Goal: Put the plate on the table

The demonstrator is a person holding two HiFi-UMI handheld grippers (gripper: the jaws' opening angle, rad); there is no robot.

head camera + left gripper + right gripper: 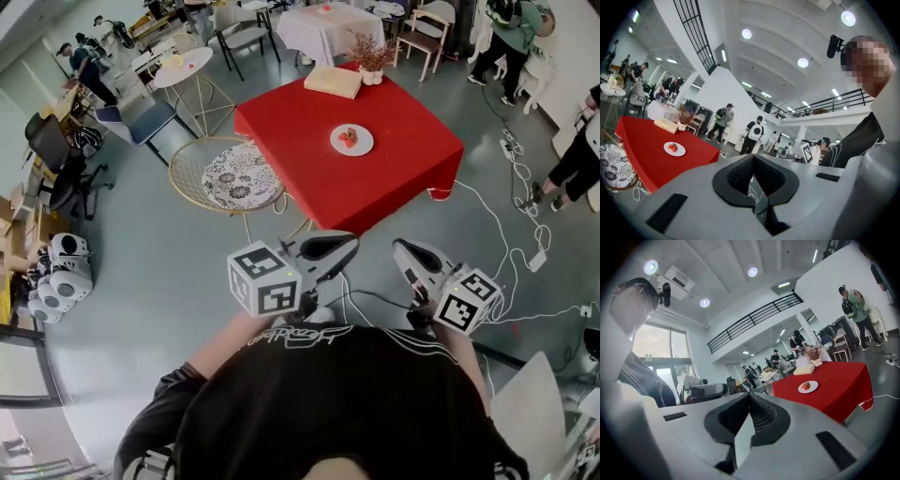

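A white plate (352, 140) with red food on it lies near the middle of the red-clothed table (403, 164). I hold both grippers close to my chest, well short of the table's near corner. The left gripper (345, 247) is shut with nothing in it, and the right gripper (403, 249) beside it also looks shut and empty. In the left gripper view the plate (674, 148) lies far off at the left on the table (642, 154), beyond the closed left gripper (758, 194). From the right gripper (740, 432) the plate (807, 386) shows far off at the right.
A tan box (333, 81) and a vase of dried flowers (371, 56) stand at the table's far edge. A round wicker chair with a patterned cushion (230, 175) is left of the table. White cables (511, 248) trail over the floor at the right. People stand around the room.
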